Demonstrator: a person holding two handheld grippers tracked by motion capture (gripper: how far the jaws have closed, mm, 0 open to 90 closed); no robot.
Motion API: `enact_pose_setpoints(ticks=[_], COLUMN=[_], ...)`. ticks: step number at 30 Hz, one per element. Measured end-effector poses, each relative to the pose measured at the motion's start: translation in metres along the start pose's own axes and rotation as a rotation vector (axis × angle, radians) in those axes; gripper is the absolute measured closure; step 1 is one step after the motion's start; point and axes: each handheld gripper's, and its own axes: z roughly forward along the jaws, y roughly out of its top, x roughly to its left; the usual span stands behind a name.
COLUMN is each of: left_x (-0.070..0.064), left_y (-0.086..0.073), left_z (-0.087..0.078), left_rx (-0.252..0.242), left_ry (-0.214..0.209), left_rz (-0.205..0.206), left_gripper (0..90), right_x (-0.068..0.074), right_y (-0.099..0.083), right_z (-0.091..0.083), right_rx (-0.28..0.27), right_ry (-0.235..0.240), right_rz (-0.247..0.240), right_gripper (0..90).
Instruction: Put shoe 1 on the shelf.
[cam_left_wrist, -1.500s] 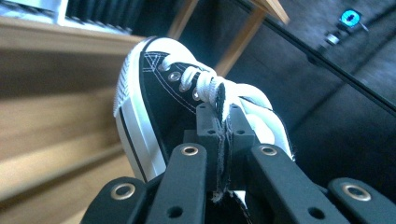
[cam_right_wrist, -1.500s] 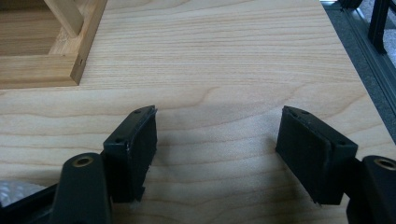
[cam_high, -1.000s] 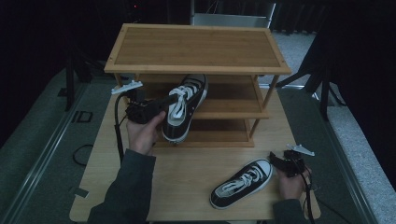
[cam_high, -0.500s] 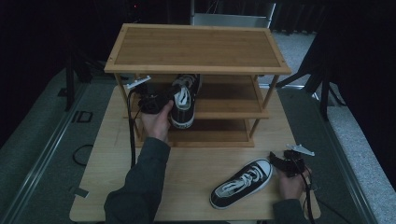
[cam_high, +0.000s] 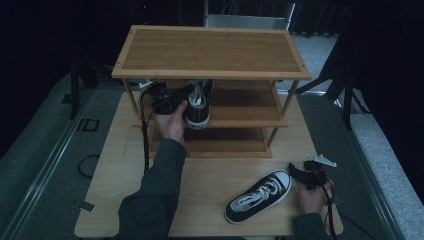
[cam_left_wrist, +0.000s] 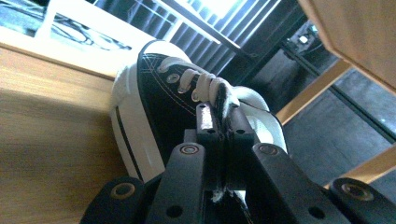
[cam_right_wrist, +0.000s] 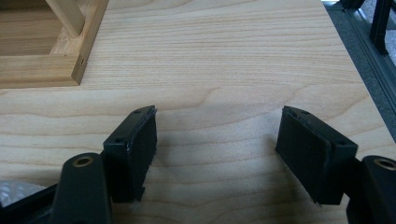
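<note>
Room: dark, wooden table (cam_high: 200, 180).
Left gripper (cam_left_wrist: 219, 126): pinched tight on black sneaker (cam_high: 198, 102), middle shelf (cam_high: 240, 117) beneath.
Right gripper (cam_right_wrist: 217, 149): wide apart, empty; second sneaker (cam_high: 258, 196) beside.
Advice: settle sole flat before releasing.

Black canvas sneaker (cam_left_wrist: 159, 98) with smooth white rubber sole, pale wood-grain table (cam_right_wrist: 224, 60), matt black plastic jaws

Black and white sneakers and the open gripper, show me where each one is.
Black and white sneaker on the shelf (cam_high: 198, 106), high view, on its heel.
Black and white sneaker on the table (cam_high: 259, 196), high view, on its laces.
Right gripper (cam_right_wrist: 217, 154), right gripper view, midway between its open jaws.
</note>
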Motion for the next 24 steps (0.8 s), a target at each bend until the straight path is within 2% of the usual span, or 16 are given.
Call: enact_pose_setpoints(ticks=[1,4,7,9,11,15,18,22,24], left_x=[-0.0048,-0.0005,-0.0009,0.0022,0.0001,0.0021,0.0009,0.0008,0.0019], left_y=[0.0001,0.0004,0.0016,0.0023,0.0038,0.0053,0.0045,0.0037,0.0031], left_z=[0.0058,0.0061,0.0093,0.0093,0.0114,0.0094,0.0115,0.0111,0.0108], left_rx=[-0.071,-0.047,-0.068,-0.051,-0.072,-0.031,-0.067,-0.069,-0.064], left_ry=[0.011,0.023,0.026,0.02,0.041,0.049,0.057,0.061,0.05], left_rz=[-0.092,-0.075,-0.109,-0.1,-0.115,-0.059,-0.096,-0.092,-0.089], left_gripper=[87.8,87.8,87.7,87.8,87.8,87.7,87.7,87.7,87.7], right_x=[0.0,0.0,0.0001,0.0001,0.0001,0.0001,0.0001,0.0001,0.0], right_y=[0.0,0.0,0.0001,0.0001,0.0,0.0001,0.0001,0.0,0.0], right_z=[0.0,0.0,0.0,0.0,0.0,0.0,0.0,0.0,0.0], right_rx=[0.0,0.0,0.0,0.001,0.001,0.0,0.001,0.001,0.001], right_ry=[0.0,0.0,0.0,0.0,0.0,0.0,0.0,0.0,0.0], right_rz=[0.0,0.0,0.0,0.0,0.0,0.0,0.0,0.0,-0.001], right_gripper=[28.7,28.8,28.7,28.7,28.8,28.7,28.8,28.7,28.7])
